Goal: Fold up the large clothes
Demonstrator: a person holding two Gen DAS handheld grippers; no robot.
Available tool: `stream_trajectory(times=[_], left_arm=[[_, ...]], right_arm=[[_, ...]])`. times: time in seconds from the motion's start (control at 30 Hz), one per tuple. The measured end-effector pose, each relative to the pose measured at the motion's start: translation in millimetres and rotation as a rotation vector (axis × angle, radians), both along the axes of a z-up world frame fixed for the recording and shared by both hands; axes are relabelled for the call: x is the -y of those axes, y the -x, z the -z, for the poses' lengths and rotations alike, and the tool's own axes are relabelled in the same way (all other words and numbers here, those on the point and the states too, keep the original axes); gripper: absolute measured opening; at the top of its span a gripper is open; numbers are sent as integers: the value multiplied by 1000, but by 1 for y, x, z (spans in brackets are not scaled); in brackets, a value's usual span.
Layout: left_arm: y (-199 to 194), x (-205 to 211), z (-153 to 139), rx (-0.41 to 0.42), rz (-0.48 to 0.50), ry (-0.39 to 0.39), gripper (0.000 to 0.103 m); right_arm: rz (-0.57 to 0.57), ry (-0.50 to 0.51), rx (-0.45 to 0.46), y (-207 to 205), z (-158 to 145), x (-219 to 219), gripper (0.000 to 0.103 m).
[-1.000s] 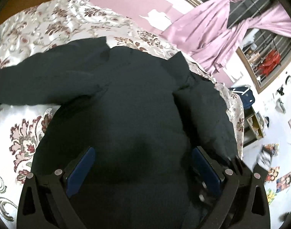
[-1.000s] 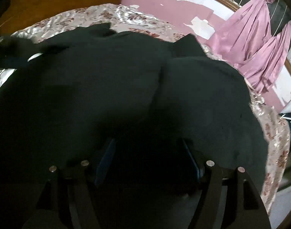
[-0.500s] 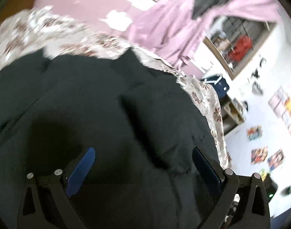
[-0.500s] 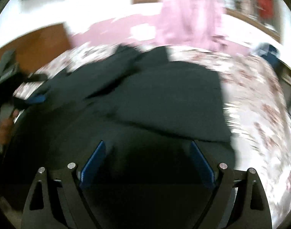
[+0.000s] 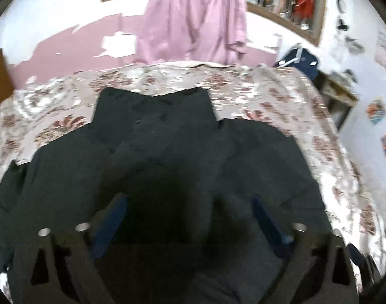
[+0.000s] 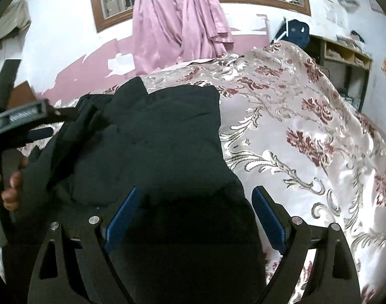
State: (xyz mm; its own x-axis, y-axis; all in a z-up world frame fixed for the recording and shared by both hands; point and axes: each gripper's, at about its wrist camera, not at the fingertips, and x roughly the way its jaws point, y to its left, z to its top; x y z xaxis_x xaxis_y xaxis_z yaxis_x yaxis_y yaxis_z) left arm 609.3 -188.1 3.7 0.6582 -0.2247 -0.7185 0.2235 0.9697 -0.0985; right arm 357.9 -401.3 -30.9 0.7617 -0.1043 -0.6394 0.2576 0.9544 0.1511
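Observation:
A large black padded garment [image 5: 167,152] lies spread on a floral bedspread [image 5: 281,96], its top edge towards the pink wall. My left gripper [image 5: 189,215] hangs over the garment's lower middle. Its jaws are closing, with dark fabric lying between the blue pads [image 5: 112,215], which do not press on it. My right gripper [image 6: 195,215] is open over the garment's [image 6: 155,139] right edge, with fabric under the left pad and bedspread [image 6: 307,139] beside the right pad. At the left edge of the right wrist view, a person's hand [image 6: 12,185] holds the left tool.
Pink curtains [image 5: 193,20] hang below a barred window behind the bed. A dark blue bag [image 6: 293,31] and a wooden shelf unit [image 6: 345,55] stand at the bed's far right corner. The bedspread drops off along the right side.
Both views have swung so the curtains sit at the top centre. The right gripper has moved to the garment's right edge and its jaws have widened. The left jaws have narrowed slightly.

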Motion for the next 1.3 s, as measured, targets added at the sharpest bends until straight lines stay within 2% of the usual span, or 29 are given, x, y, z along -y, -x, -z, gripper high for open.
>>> stream_trajectory(times=[0.03, 0.1, 0.13, 0.2, 0.3, 0.4, 0.57, 0.67, 0.73, 0.8, 0.87, 1.0, 1.03, 1.1, 1.13, 1.23, 1.3], left_arm=[[-2, -4, 2, -12, -29, -10, 51], [-5, -21, 5, -37, -71, 27, 37], [-1, -39, 4, -30, -100, 88, 27], [5, -63, 1, -8, -142, 142, 18], [22, -103, -1, 14, -210, 183, 16], [33, -129, 5, -1, -263, 203, 13], [60, -175, 25, -32, -325, 279, 12], [66, -196, 51, -118, -333, 340, 16], [67, -206, 67, -175, -340, 368, 17], [72, -216, 74, -188, -334, 411, 18], [80, -224, 75, -172, -323, 429, 25], [99, -239, 66, -116, -321, 409, 51], [104, -242, 63, -100, -336, 391, 61], [108, -250, 57, -57, -372, 369, 72], [110, -253, 54, -39, -395, 367, 77], [107, -257, 48, 12, -434, 393, 80], [97, -256, 49, 5, -439, 384, 80]], right_arm=[[-1, -8, 0, -19, 0, -1, 87], [-15, -27, 2, -25, 6, -7, 87], [-20, -27, -3, -45, 3, -5, 87], [-43, -26, -11, -49, 6, -10, 87], [-78, -12, 15, -57, -4, -13, 87], [-88, -15, 75, -60, -20, -13, 87], [-129, -23, 112, -82, -38, -24, 87], [-207, -15, 91, -108, -42, -44, 87], [-255, -8, 45, -130, -37, -64, 87], [-331, -8, -36, -160, -24, -88, 87], [-376, 3, -80, -180, -15, -110, 87], [-450, 47, -114, -209, 0, -149, 87], [-463, 64, -118, -212, 2, -156, 93], [-496, 112, -159, -219, 16, -171, 102], [-503, 130, -188, -221, 24, -177, 102], [-494, 138, -161, -215, 28, -180, 102], [-492, 124, -135, -210, 31, -178, 102]])
